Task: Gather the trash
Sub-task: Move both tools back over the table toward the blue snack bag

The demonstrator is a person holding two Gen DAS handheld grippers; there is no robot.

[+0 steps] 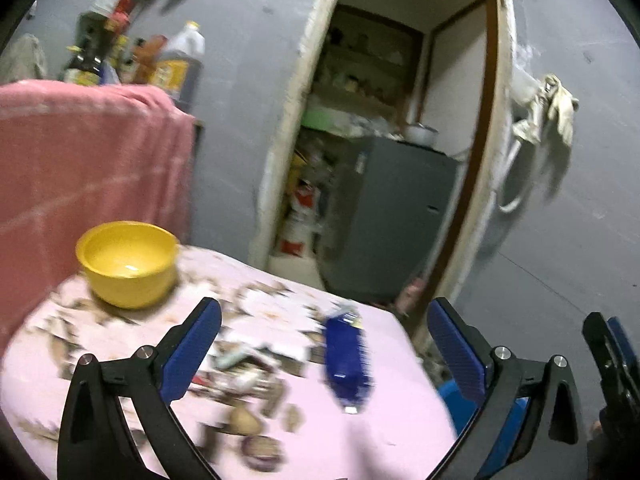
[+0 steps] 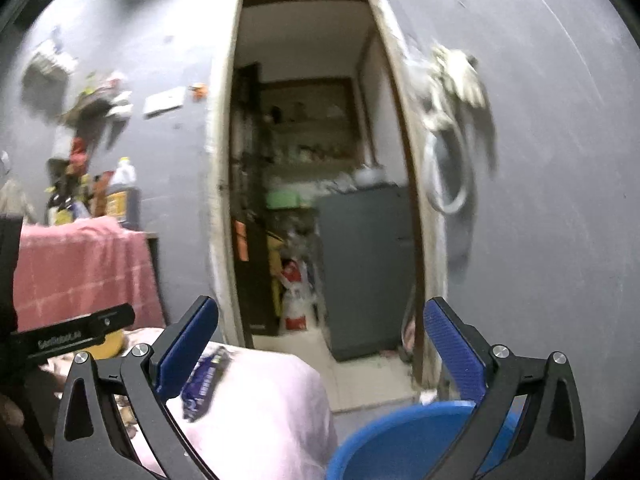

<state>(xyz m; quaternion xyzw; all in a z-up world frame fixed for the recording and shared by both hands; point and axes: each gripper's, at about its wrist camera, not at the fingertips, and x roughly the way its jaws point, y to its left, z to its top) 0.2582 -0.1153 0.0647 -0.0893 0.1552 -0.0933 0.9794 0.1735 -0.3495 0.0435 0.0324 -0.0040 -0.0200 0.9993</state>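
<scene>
Left gripper [image 1: 324,344]: fingers were spread wide, nothing held.
Right gripper [image 2: 322,342]: likewise wide, empty.
Risk: blue wrapper [image 1: 346,360] could be pushed off the surface [image 1: 400,420], missing the blue bin [image 2: 400,440].

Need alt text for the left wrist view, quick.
The left gripper is open with nothing between its blue fingers, above a table in a pink floral cloth. On the cloth lie a blue wrapper, scattered scraps and a yellow bowl. Behind, a grey wall opens onto a cluttered storeroom doorway.
</scene>
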